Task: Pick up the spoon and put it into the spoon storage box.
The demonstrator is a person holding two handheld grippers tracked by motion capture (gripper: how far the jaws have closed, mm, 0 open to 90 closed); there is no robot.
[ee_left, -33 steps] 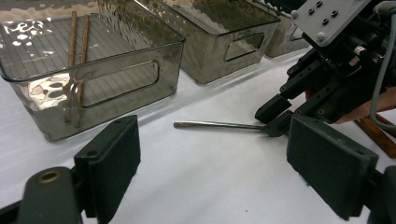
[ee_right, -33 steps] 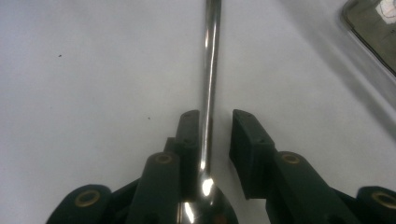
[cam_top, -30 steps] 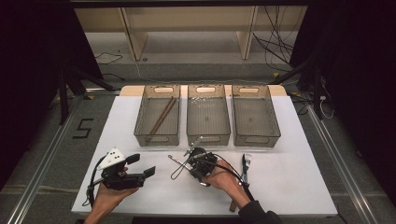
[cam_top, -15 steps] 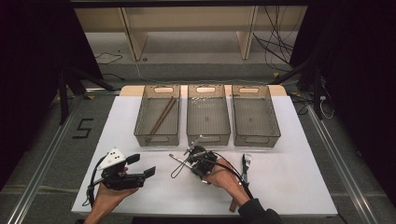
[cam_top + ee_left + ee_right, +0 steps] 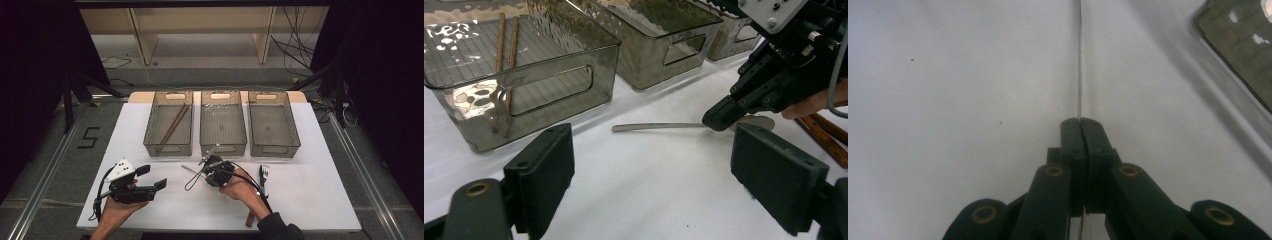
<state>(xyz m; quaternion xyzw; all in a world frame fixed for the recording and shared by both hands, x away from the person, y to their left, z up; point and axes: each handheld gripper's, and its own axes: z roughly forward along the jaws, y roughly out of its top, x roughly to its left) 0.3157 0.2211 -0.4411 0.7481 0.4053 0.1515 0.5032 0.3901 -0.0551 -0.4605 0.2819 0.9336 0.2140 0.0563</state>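
A silver spoon (image 5: 659, 127) lies on the white table (image 5: 310, 200), in front of the trays. My right gripper (image 5: 204, 169) has just been closing its jaws and is now shut on the spoon near its bowl end. In the right gripper view the jaws (image 5: 1080, 125) meet on the thin metal edge of the spoon (image 5: 1080, 60), which runs away from them. In the left gripper view the right gripper (image 5: 720, 118) comes in from the right. My left gripper (image 5: 152, 177) is held at the front left, open, with nothing between its pads (image 5: 544, 175).
Three smoky clear trays stand in a row at the back: the left tray (image 5: 150, 135) holds two brown chopsticks (image 5: 172, 125), beside the middle tray (image 5: 222, 147) and the right tray (image 5: 295, 140). A fork (image 5: 263, 175) and brown chopsticks (image 5: 824, 130) lie by the right hand.
The right gripper's jaws have come together on the spoon. Both hands have stayed where they were.
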